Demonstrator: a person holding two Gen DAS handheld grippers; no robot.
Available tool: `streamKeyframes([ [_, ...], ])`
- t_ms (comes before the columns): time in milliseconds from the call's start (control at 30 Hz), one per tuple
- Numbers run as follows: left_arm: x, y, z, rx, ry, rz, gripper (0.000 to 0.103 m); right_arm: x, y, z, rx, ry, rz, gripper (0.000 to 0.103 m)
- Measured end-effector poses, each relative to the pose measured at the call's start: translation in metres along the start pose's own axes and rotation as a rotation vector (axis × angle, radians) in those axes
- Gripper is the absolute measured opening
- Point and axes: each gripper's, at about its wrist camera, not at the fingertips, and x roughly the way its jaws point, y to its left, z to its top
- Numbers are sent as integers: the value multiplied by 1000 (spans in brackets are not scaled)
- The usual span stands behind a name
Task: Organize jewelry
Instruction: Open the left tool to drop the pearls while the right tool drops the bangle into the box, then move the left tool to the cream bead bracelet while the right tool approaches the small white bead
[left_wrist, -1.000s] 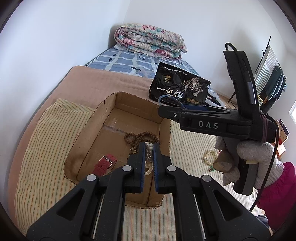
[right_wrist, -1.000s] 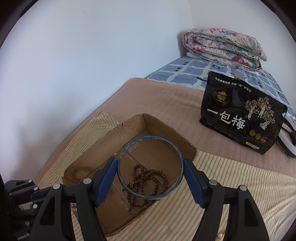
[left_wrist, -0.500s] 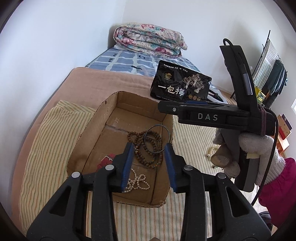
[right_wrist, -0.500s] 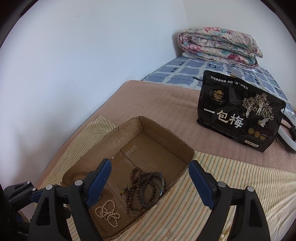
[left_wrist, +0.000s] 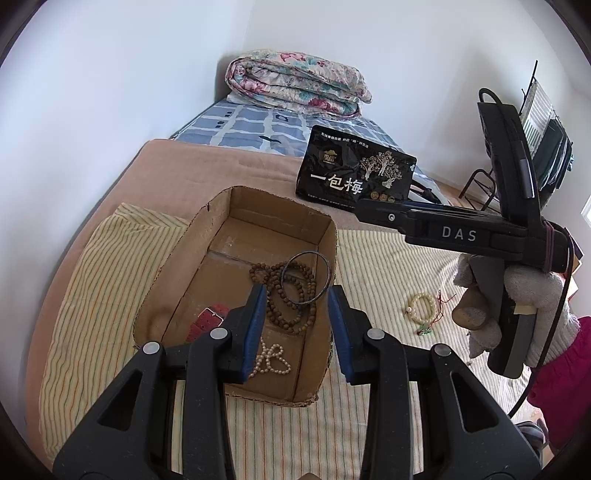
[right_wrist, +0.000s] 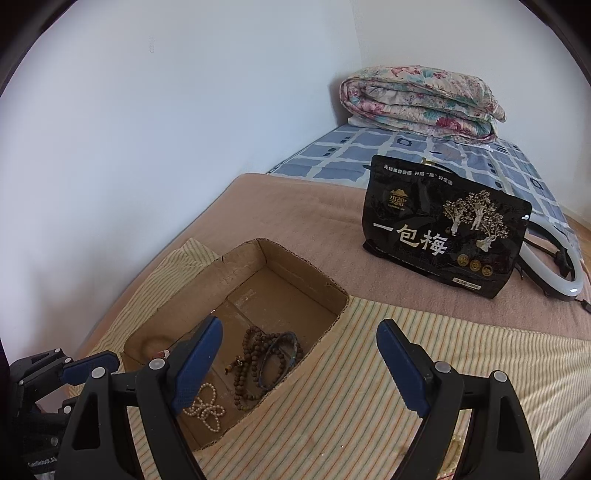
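An open cardboard box (left_wrist: 173, 258) (right_wrist: 306, 273) sits on a striped cloth. Inside lie a brown bead necklace (left_wrist: 291, 317) (right_wrist: 247, 354), a dark blue bangle (left_wrist: 305, 277) (right_wrist: 279, 358) leaning on it, a white pearl string (left_wrist: 271, 360) (right_wrist: 207, 406) and a red strap (left_wrist: 207, 321). My left gripper (left_wrist: 297, 332) is open and empty above the box's near end. My right gripper (right_wrist: 299, 365) (left_wrist: 369, 210) is open and empty above the box's right rim. A cream bead bracelet (left_wrist: 424, 306) with red cord lies on the cloth right of the box.
A black snack bag (left_wrist: 354, 173) (right_wrist: 443, 225) stands behind the box on a brown blanket (right_wrist: 295, 214). A folded floral quilt (left_wrist: 295, 85) lies at the far end by the wall. A white ring light (right_wrist: 557, 266) lies right of the bag.
My left gripper opened and dropped the pearl string into the box. My right gripper opened and released the blue bangle, which now rests on the brown beads. Both grippers pulled back a little.
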Motion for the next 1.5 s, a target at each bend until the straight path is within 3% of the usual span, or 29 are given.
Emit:
streamKeyframes([
  [500,-6,-39,-3,44,-8,-32,34,-77,-46,-25,17,-63,-88,87],
  [900,2,-77,-7,82,11,-73,34,-141,-107,-75,99,-89,-184,87],
  [1233,19,-112,-13,122,43,-106,34,-167,-150,-132,175,-63,-229,87],
  [1500,40,-135,-26,159,95,-142,34,-165,-166,-169,162,-19,-249,87],
])
